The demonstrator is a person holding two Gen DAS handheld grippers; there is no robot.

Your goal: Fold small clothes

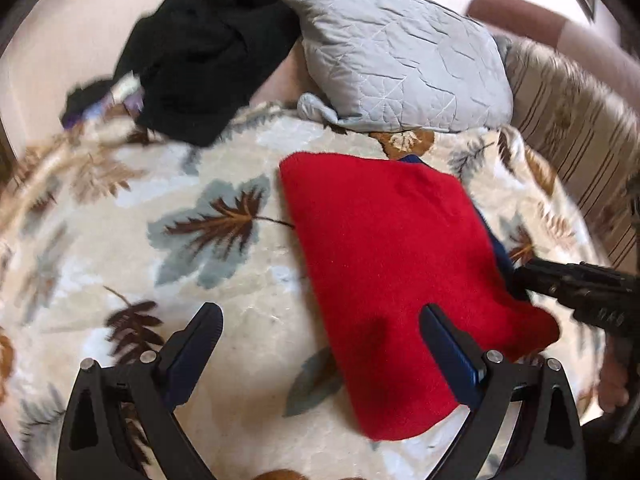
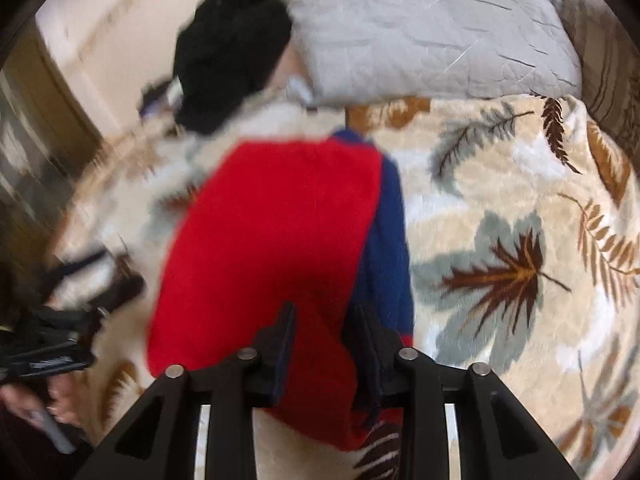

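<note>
Left wrist view: left tool point(image 1: 320, 328) is hovering with fingers spread wide over the leaf-print blanket point(image 1: 224, 220), its right finger overlapping the red garment point(image 1: 392, 272). Garment is lying flat mid-bed, blue layer point(image 2: 390, 248) peeking out along its right edge. Right tool point(image 2: 324, 320) is pinching the garment's near right edge, fingers nearly together. Black clothes pile point(image 1: 200, 48) and grey pillow point(image 1: 400, 60) are sitting far back.
</note>
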